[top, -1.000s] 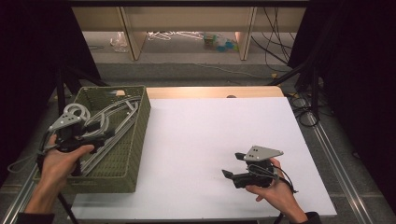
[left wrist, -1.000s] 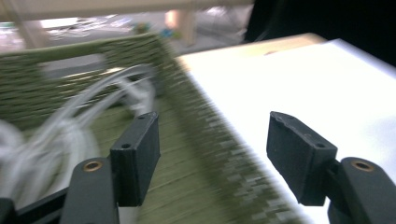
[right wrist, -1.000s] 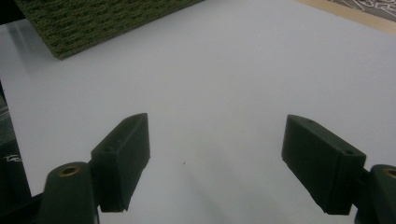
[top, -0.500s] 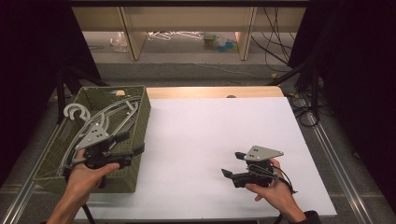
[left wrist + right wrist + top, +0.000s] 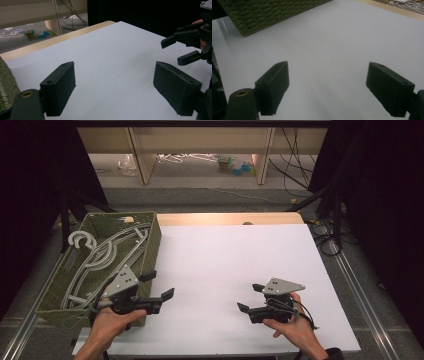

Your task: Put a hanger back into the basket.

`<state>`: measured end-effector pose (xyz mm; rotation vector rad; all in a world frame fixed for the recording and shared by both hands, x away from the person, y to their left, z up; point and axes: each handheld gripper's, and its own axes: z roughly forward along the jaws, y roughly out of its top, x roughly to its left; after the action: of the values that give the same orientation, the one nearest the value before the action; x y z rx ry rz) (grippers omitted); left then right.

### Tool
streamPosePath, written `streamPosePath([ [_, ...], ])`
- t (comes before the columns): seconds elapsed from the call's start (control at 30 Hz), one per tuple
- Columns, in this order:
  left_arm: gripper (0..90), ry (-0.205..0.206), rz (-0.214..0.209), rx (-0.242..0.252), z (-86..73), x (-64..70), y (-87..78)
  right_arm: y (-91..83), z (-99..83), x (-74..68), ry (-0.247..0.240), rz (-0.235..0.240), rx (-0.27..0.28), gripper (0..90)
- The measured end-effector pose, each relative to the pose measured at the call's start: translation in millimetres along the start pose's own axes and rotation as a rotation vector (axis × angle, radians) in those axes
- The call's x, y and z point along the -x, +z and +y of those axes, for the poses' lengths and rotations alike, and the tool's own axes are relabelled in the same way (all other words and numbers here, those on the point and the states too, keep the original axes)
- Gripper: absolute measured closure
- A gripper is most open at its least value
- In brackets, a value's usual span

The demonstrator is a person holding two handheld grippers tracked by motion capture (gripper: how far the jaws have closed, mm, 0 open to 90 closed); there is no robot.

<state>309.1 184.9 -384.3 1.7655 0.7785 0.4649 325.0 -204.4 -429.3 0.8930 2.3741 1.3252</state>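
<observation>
White tabletop [image 5: 235, 265] with a green woven basket [image 5: 150, 227] of grey hangers [image 5: 107, 255] at 9 o'clock; left gripper [image 5: 159, 285] and right gripper [image 5: 251, 297], both released and empty, should likely approach the hangers squarely, jaws wide.

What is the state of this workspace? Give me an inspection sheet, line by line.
Surface: white table top, bare between the grippers, wooden strip along its far edge.
Job's things: green woven basket at the table's left edge, holding grey hangers; one hook sticks out over the left rim.
Clutter: nothing seen on the table.
Grippers: left gripper open, empty, at the basket's near right corner; right gripper open, empty, low over the table's near right part.
Cables: one trails from the right gripper by the hand; black cables lie off the table's right edge.
Surroundings: dark curtains on both sides; floor beyond with wooden legs and scattered small items.
</observation>
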Motion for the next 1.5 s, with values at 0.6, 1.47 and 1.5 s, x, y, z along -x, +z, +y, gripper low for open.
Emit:
streamPosePath([
  [0.6, 16.4, -0.003, -0.006, 0.06, -40.2, 23.8, -7.4, -8.5, -12.3, -20.5, -0.008, 0.02, 0.047, 17.0],
  [1.47, 16.4, 0.07, -0.015, 0.005, -55.0, 27.1, -5.9, -20.6, -26.1, -32.8, -0.008, 0.002, 0.058, 17.0],
  [1.5, 16.5, 0.061, -0.016, 0.007, -55.4, 27.6, -5.3, -20.5, -26.0, -33.0, -0.013, 0.001, 0.058, 17.0],
])
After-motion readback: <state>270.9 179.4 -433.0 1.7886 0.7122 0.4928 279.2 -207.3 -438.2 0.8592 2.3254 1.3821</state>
